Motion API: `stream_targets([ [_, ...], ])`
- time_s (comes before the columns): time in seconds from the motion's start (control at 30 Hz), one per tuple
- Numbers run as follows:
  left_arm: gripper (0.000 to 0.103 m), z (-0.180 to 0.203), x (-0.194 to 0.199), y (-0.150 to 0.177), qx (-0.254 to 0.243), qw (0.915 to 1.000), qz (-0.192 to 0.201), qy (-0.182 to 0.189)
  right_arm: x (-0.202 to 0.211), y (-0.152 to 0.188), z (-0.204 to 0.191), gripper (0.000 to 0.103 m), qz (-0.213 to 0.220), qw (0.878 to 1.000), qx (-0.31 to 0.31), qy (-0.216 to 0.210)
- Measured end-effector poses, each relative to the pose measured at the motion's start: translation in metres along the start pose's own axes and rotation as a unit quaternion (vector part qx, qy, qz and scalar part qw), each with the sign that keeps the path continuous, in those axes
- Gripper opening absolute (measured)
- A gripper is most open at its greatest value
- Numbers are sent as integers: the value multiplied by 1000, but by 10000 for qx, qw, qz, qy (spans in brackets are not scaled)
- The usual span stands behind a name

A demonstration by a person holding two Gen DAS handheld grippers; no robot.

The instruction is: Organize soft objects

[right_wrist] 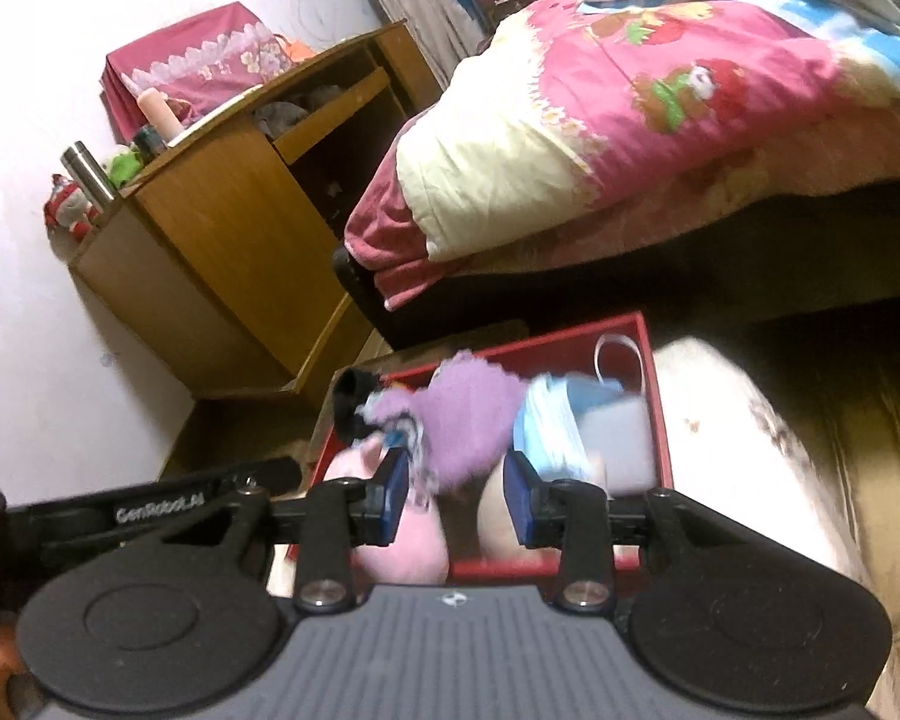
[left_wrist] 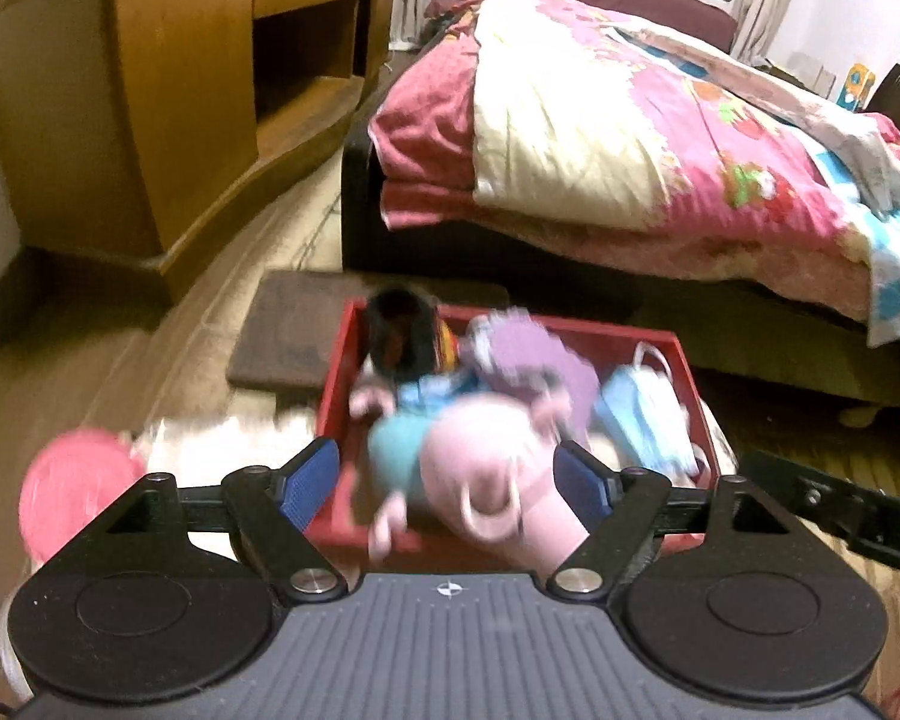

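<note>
A red box point(left_wrist: 335, 372) stands on the floor, filled with soft toys. Inside lie a pink plush point(left_wrist: 486, 474), a purple plush point(left_wrist: 534, 360), a dark-haired doll point(left_wrist: 399, 330) and a blue and white soft pack point(left_wrist: 642, 414). My left gripper point(left_wrist: 444, 474) hovers above the box's near side, open wide; the pink plush lies below the gap, untouched. In the right wrist view my right gripper point(right_wrist: 457, 495) is open by a narrow gap over the same red box point(right_wrist: 660, 414), above the purple plush point(right_wrist: 468, 420) and pink plush point(right_wrist: 408, 540). Nothing is held.
A pink round soft thing point(left_wrist: 72, 480) lies on a white fluffy rug point(left_wrist: 210, 438) left of the box. A brown mat point(left_wrist: 294, 330) lies behind it. A bed with a pink quilt point(left_wrist: 630, 132) rises beyond, and a wooden cabinet point(left_wrist: 168, 90) stands at the left.
</note>
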State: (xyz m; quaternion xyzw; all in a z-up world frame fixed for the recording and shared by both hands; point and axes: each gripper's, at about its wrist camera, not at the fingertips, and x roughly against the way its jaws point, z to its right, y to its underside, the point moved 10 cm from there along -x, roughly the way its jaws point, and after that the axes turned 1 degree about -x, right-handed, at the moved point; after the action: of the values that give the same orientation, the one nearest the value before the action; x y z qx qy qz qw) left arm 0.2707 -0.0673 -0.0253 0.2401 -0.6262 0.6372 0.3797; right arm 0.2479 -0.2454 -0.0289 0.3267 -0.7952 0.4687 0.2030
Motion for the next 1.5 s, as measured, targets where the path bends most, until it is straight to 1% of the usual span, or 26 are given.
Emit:
stream_targets([
  [0.07,77,0,13,18,-11,10000,60,-19,10,13,-2,14,-56,10000,60,40],
  [0.13,77,2,26,35,-2,9999,98,57,22,25,-1,15,-9,10000,69,65],
  [0.23,77,4,42,60,45,9998,94,141,35,48,1,17,-97,9999,-91,-8],
  [0.3,80,3,54,73,37,9997,192,113,43,60,2,17,-96,9998,-174,-5],
  [0.33,83,2,60,79,38,9996,257,83,46,66,1,17,-94,9998,-185,8],
  [0.4,83,1,68,87,11,9995,323,27,54,77,-2,17,-46,9999,-152,36],
  [0.47,83,3,74,94,-102,9995,308,31,60,86,-7,17,-26,9999,-86,49],
  [0.57,85,0,86,103,-100,9991,417,-6,73,97,-16,17,48,10000,6,21],
  [0.67,86,-3,93,115,-99,9990,425,-66,86,108,-22,18,134,9999,19,-18],
  [0.8,86,-5,100,132,-73,9991,394,-119,99,121,-28,18,144,9998,18,-105],
  [0.9,86,-9,104,140,-83,9989,400,-224,106,127,-33,18,180,9997,101,-102],
  [1.0,86,-12,111,145,-47,9987,441,-247,111,133,-37,18,193,9996,120,-141],
  [1.17,86,-15,118,148,-132,9974,572,-410,114,140,-43,19,243,9993,258,-111],
  [1.27,86,-18,119,148,-101,9973,579,-434,115,143,-47,19,298,9989,359,-86],
  [1.33,86,-21,118,149,-60,9973,574,-449,113,144,-50,20,299,9986,417,-108],
  [1.4,86,-23,117,149,-27,9972,573,-477,112,145,-53,24,306,9984,463,-127],
  [1.5,86,-24,114,148,-23,9972,560,-500,109,148,-57,24,317,9976,617,-92],
])
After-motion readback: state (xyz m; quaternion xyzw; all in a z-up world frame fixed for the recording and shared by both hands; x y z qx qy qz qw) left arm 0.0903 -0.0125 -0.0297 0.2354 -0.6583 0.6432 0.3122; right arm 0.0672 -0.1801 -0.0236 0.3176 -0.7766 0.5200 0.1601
